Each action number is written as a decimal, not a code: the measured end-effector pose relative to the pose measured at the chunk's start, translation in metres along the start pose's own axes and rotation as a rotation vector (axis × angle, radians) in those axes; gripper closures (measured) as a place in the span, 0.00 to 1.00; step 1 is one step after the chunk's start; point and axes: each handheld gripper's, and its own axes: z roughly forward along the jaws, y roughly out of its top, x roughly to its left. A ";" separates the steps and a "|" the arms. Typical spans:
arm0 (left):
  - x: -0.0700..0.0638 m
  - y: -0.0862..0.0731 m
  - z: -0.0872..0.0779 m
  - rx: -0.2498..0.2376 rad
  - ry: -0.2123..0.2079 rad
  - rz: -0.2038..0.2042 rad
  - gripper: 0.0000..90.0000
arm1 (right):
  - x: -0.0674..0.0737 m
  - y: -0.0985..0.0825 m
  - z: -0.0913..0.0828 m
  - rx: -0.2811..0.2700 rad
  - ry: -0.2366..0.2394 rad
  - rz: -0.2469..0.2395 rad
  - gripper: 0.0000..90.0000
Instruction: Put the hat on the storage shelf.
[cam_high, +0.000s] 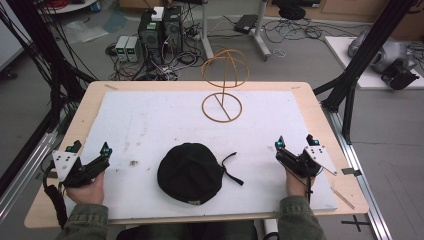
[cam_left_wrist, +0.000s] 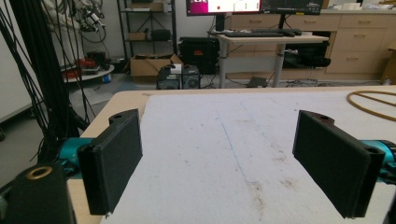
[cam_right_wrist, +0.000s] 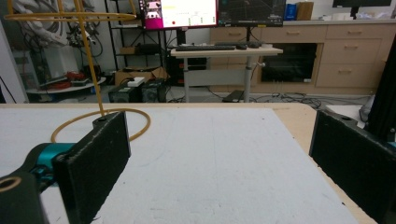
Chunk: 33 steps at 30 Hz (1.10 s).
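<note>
From the high view: black cap (cam_high: 190, 172) lies flat at the near middle of the white mat (cam_high: 150, 125) on the bench (cam_high: 95, 95), strap trailing off its right side. Left gripper (cam_high: 90, 148) sits well left of the cap, right gripper (cam_high: 296, 142) well right, both near the mat's front corners, jaws spread, nothing between them. Yellow wire stand (cam_high: 223, 85) is at the far side of the mat, well apart from the cap.

Left gripper view: left gripper (cam_left_wrist: 233, 154) jaws wide apart, only bare stained mat (cam_left_wrist: 224, 140) between them; edge of the wire stand's base ring (cam_left_wrist: 373, 103) at far right.

Right gripper view: right gripper (cam_right_wrist: 219, 154) jaws wide apart, empty; wire stand (cam_right_wrist: 100, 93) ahead, behind the left jaw.
</note>
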 end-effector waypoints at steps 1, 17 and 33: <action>0.000 0.000 0.000 0.001 0.002 -0.001 0.18 | 0.000 0.000 0.000 0.001 0.001 0.001 0.05; 0.003 0.000 0.001 -0.006 -0.037 -0.045 0.17 | 0.000 0.000 -0.001 0.009 0.008 0.012 0.05; -0.007 0.003 0.001 -0.014 -0.098 -0.008 0.17 | 0.000 -0.001 0.001 0.029 0.017 0.008 0.05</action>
